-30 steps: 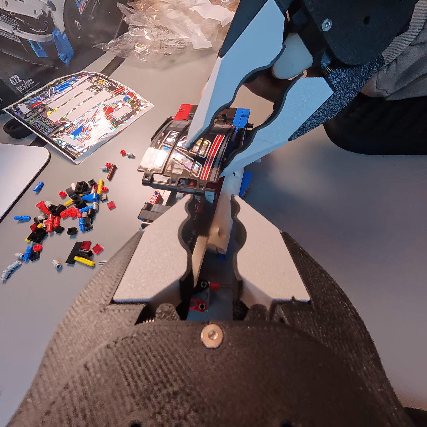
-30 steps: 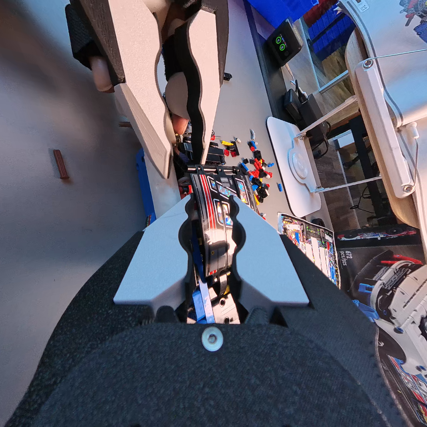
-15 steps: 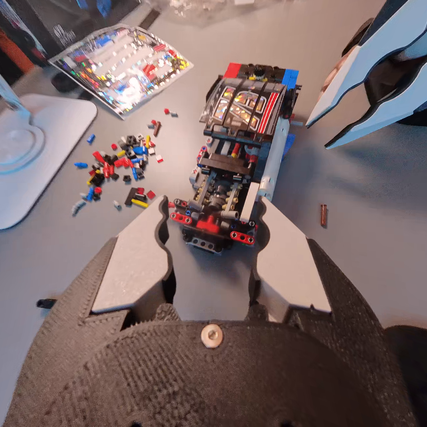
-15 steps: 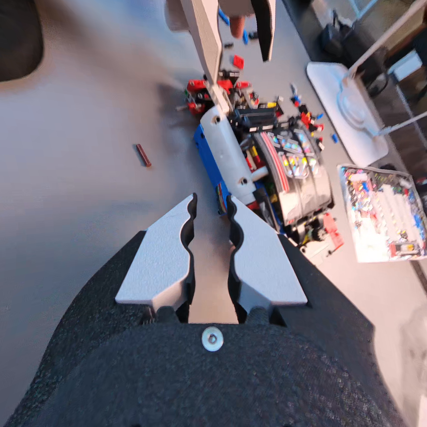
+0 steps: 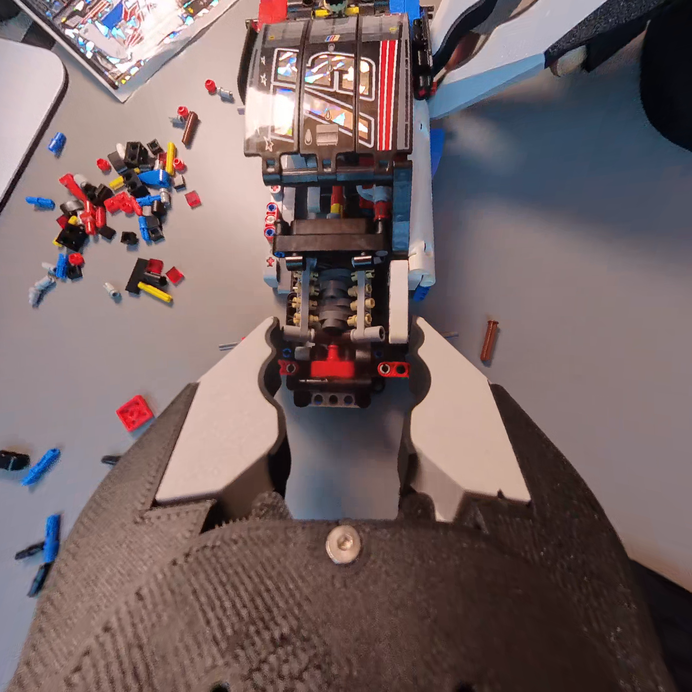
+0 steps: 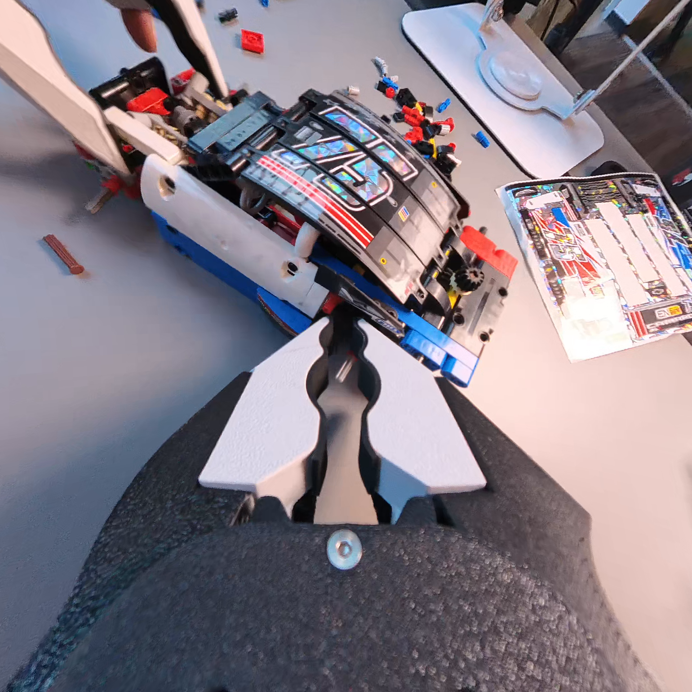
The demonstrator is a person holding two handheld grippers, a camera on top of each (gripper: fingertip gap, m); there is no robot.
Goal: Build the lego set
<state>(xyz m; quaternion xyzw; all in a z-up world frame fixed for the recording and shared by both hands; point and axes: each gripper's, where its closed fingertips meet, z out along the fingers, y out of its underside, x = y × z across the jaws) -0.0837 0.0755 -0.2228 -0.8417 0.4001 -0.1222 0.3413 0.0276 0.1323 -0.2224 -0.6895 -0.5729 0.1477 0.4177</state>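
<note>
Only left wrist view shows left gripper point(image 5: 344, 337) fingers spread around car point(image 5: 329, 157) rear; right gripper point(image 6: 343, 325) fingers nearly together at car's side

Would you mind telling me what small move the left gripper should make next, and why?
Probably close the left gripper on the car. Its jaws stand open on either side of the car's near end, which sits on the table; the right gripper looks nearly shut at the blue side, seemingly on a part there.
</note>
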